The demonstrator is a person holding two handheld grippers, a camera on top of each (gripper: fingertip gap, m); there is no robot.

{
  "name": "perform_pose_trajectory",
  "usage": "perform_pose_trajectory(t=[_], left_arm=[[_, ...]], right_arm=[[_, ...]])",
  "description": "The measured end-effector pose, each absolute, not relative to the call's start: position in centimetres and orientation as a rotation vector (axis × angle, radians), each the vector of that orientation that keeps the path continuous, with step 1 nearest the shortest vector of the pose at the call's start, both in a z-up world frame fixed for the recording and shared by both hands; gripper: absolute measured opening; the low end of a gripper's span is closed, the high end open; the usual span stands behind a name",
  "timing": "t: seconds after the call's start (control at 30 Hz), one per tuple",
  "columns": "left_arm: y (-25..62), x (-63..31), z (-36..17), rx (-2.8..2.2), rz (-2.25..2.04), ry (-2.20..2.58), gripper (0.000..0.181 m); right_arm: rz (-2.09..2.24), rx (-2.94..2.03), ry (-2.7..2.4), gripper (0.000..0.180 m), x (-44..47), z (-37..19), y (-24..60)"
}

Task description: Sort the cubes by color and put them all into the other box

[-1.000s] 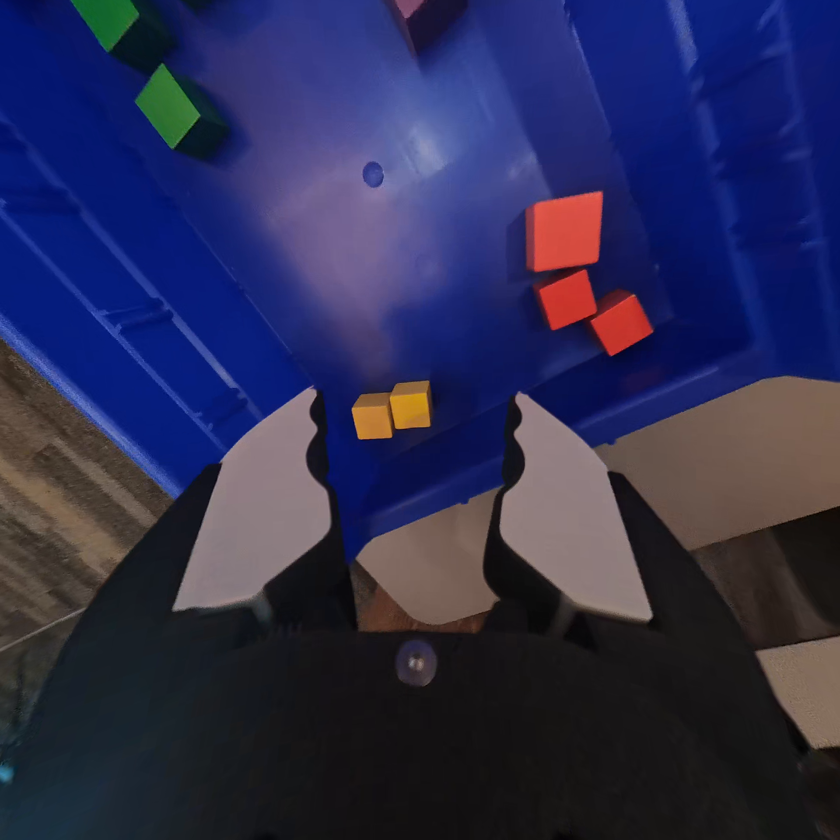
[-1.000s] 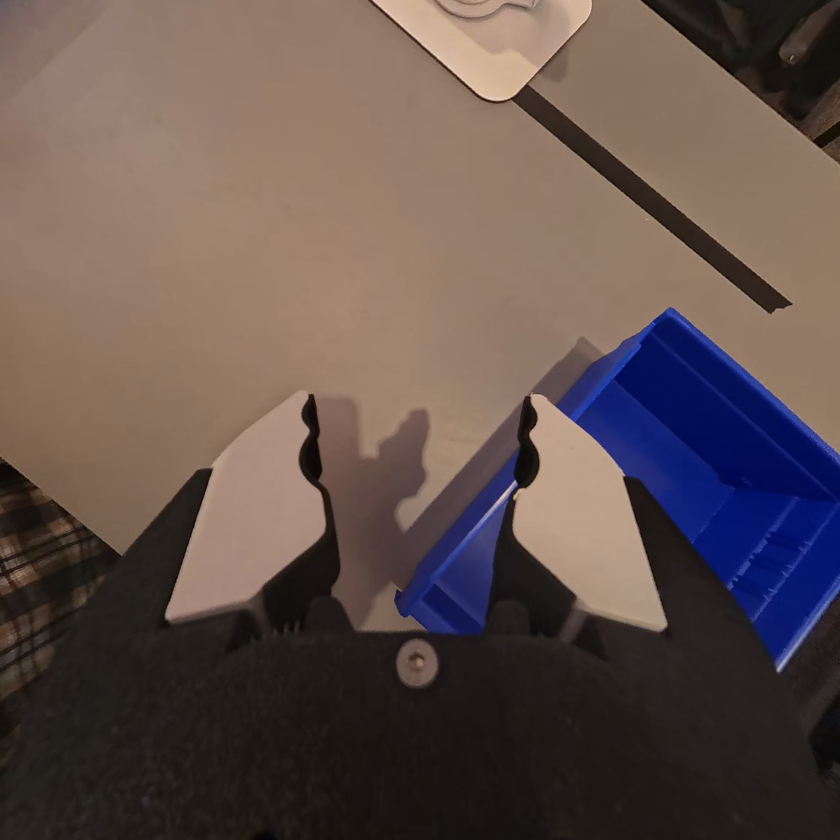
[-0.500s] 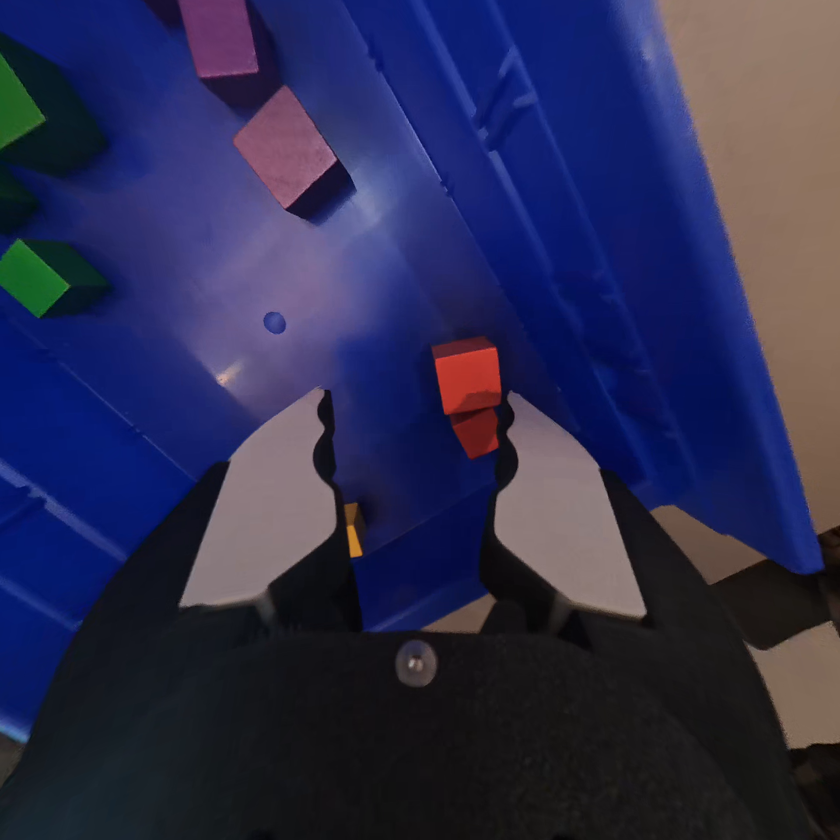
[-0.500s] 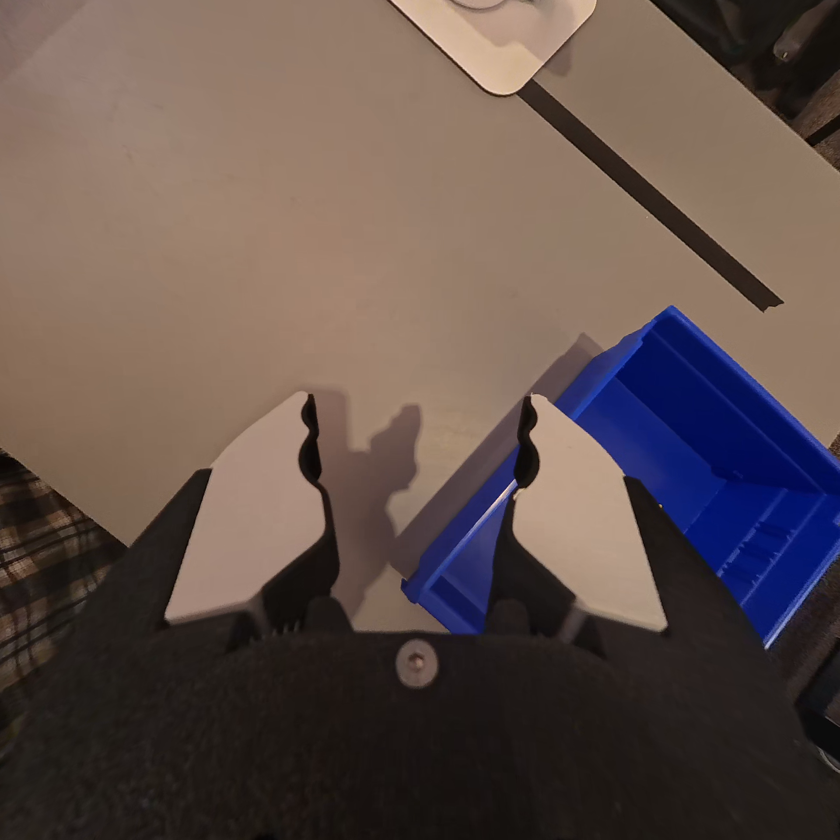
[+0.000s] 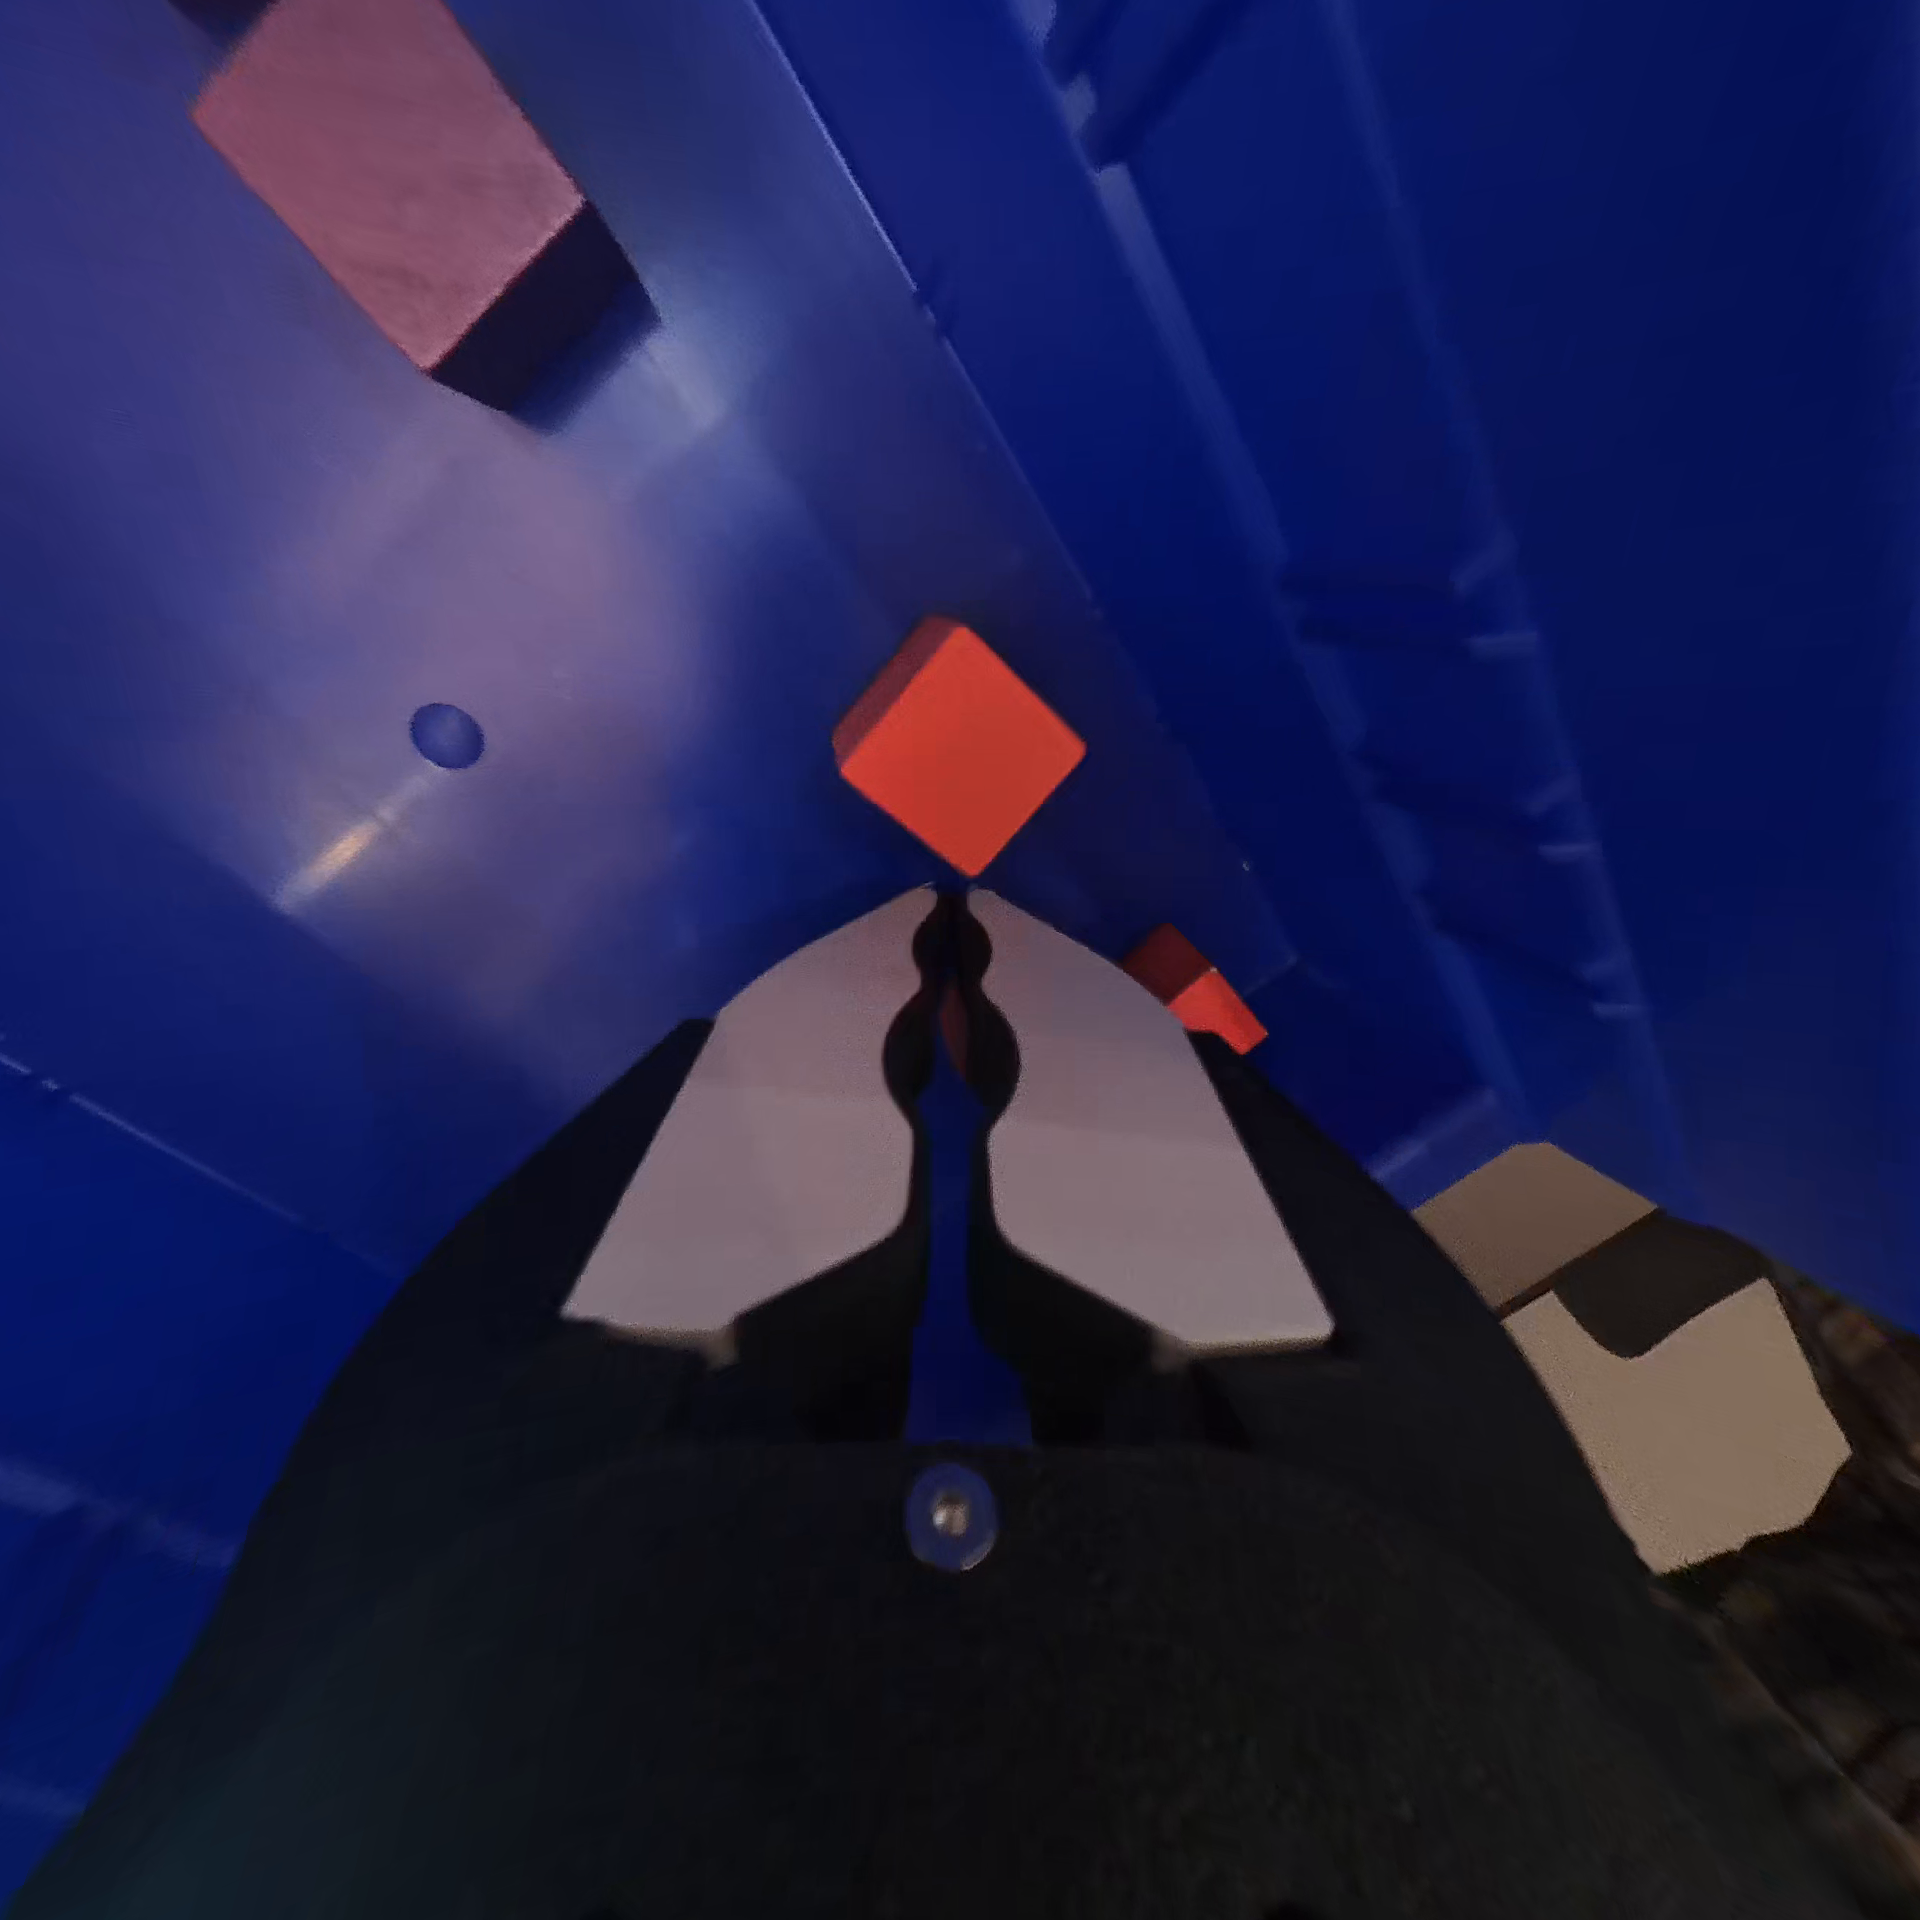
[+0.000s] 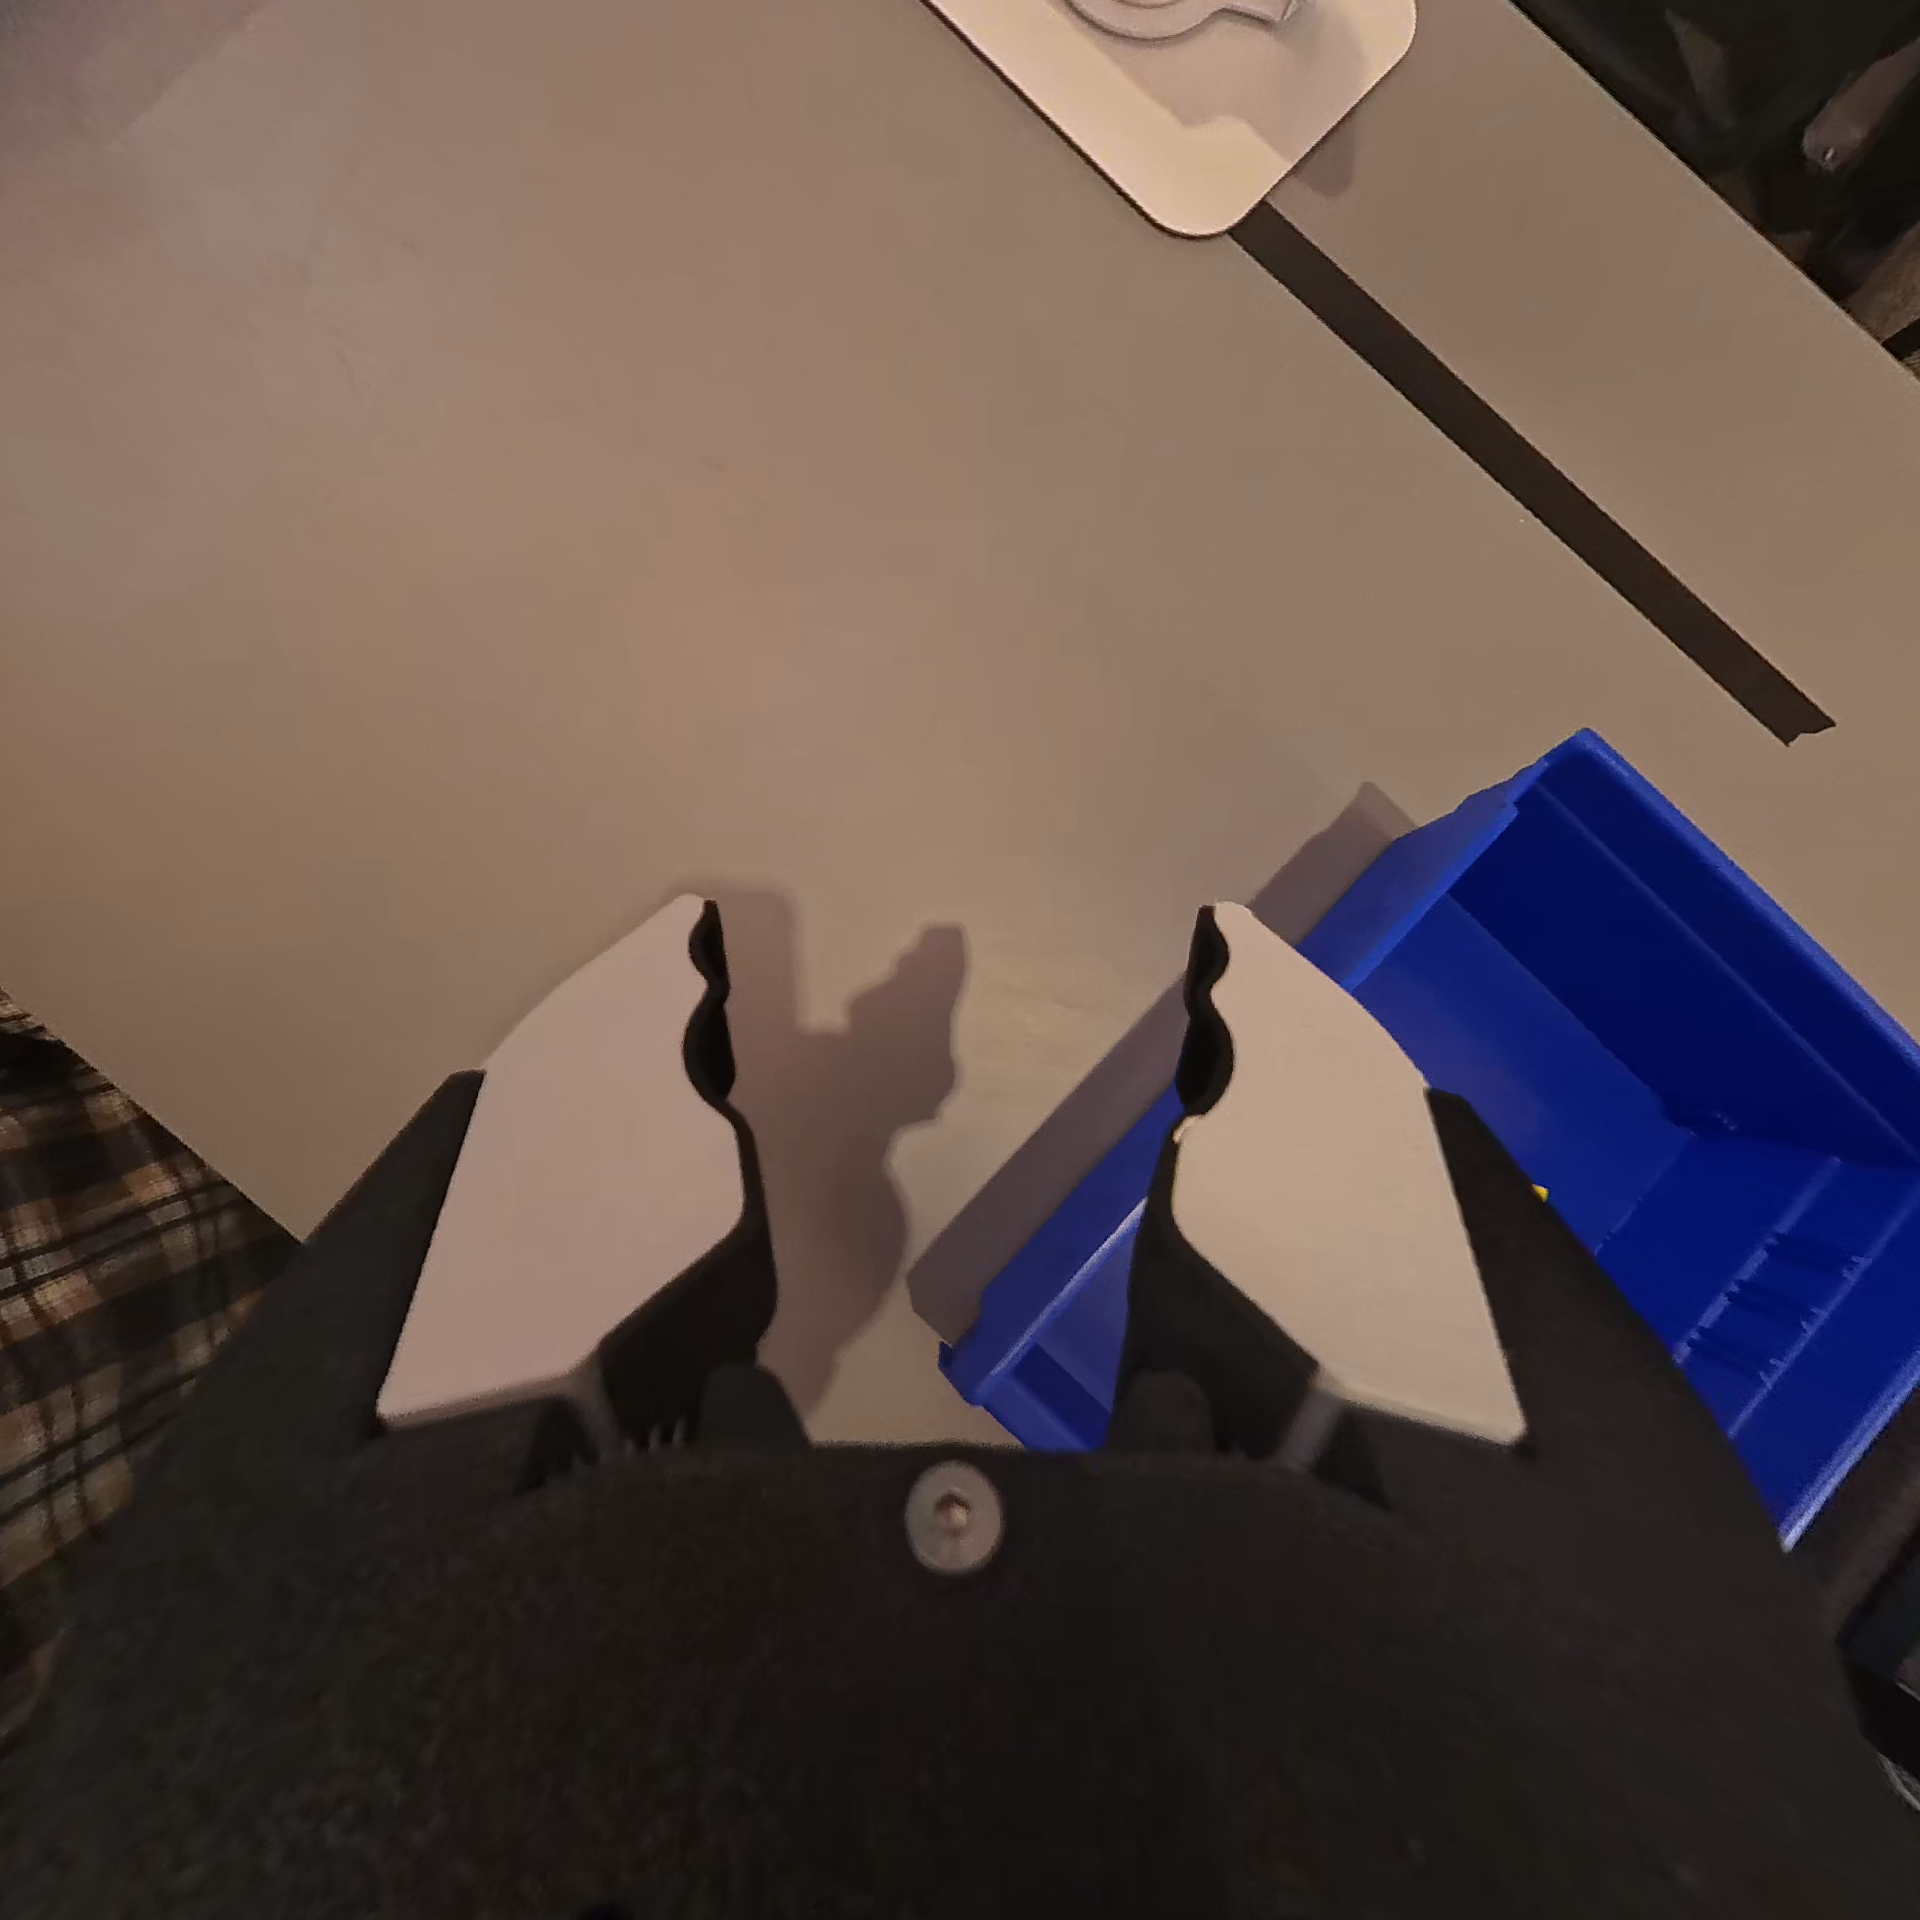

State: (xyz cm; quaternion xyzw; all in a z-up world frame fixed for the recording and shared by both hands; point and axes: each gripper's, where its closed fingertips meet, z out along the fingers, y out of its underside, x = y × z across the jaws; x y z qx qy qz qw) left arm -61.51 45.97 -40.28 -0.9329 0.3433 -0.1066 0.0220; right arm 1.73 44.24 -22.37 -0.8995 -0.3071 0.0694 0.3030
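In the left wrist view my left gripper (image 5: 951, 899) is shut inside a blue box (image 5: 520, 582), low over its floor. Its tips meet just below the corner of a red cube (image 5: 961, 748). A sliver of red shows through the gap between the fingers; I see nothing clamped. A second red cube (image 5: 1195, 992) lies half hidden behind the right finger, by the box wall. A purple cube (image 5: 395, 197) lies at the upper left. In the right wrist view my right gripper (image 6: 954, 914) is open and empty above the grey table (image 6: 727, 468), beside another blue box (image 6: 1621, 997).
A white pad (image 6: 1195, 104) lies at the table's far edge, with a black strip (image 6: 1507, 457) running from it. Plaid cloth (image 6: 94, 1195) shows past the table's left edge. The ribbed box wall (image 5: 1455, 623) rises close on the left gripper's right.
My left gripper moved deeper into the box toward the red cubes and went from open to shut. The green and yellow cubes left its view. The right gripper barely moved.
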Motion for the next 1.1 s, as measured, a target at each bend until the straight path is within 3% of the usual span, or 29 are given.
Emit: perform_pose_trajectory(t=[0.4, 0.63, 0.73, 0.87, 1.1], left_arm=[[48.1, -62.3, -33.1, -2.618, -0.383, 0.870, 0.000], [46.9, -61.0, -33.4, -2.584, -0.360, 1.022, 0.000], [46.9, -60.5, -35.4, -2.604, -0.309, 1.135, 0.037], [47.9, -60.0, -36.8, -2.554, -0.287, 1.252, 0.059], [48.8, -61.0, -38.2, -2.459, -0.213, 1.459, 0.064]], right_arm=[[0.368, -2.290, -0.831, 0.081, -2.1, -24.2, 44.6], [0.410, -2.313, -0.876, 0.084, -3.2, -25.7, 44.4], [0.397, -2.326, -0.881, 0.086, -3.0, -25.8, 44.2], [0.359, -2.349, -0.889, 0.087, -2.9, -25.5, 44.0], [0.287, -2.371, -0.914, 0.088, -3.4, -24.4, 44.0]])
